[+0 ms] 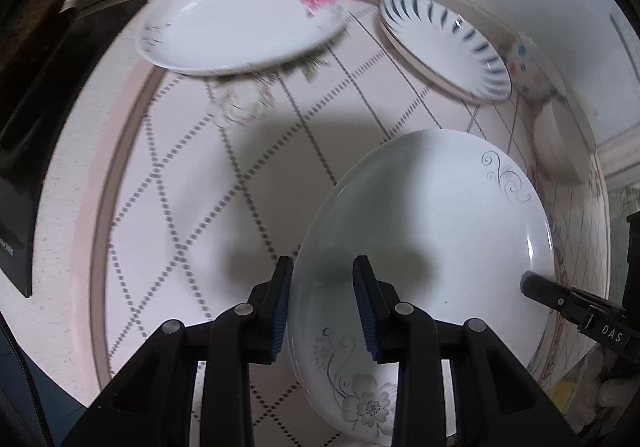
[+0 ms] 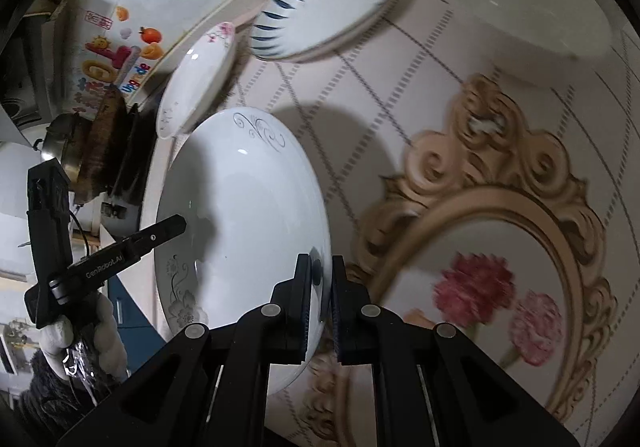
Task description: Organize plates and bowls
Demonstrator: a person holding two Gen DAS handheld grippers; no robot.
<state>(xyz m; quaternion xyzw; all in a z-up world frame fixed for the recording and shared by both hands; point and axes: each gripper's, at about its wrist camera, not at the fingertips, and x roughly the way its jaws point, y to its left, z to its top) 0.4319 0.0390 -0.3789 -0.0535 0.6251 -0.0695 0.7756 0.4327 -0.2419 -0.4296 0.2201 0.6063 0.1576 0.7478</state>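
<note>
A white plate with grey flowers (image 1: 432, 231) hangs tilted over the round table, casting a shadow on it. My left gripper (image 1: 323, 263) straddles its near rim, one pad under the edge and one inside the dish, gripping it. My right gripper (image 2: 321, 261) is shut on the opposite rim of the same plate (image 2: 248, 207). One finger of each shows in the other's view: the right gripper (image 1: 532, 283) and the left gripper (image 2: 176, 225). On the table lie a pink-blossom plate (image 1: 240, 19), a blue-striped plate (image 1: 440, 43), a dotted bowl (image 1: 528, 67) and a white bowl (image 1: 560, 143).
The table (image 1: 180, 167) has a pink diamond-pattern top with a gold ornament and roses (image 2: 500, 247). A printed box (image 2: 116, 59), a metal kettle (image 2: 68, 143) and dark items (image 1: 40, 87) stand by the table's edge. A gloved hand (image 2: 100, 327) holds the left gripper.
</note>
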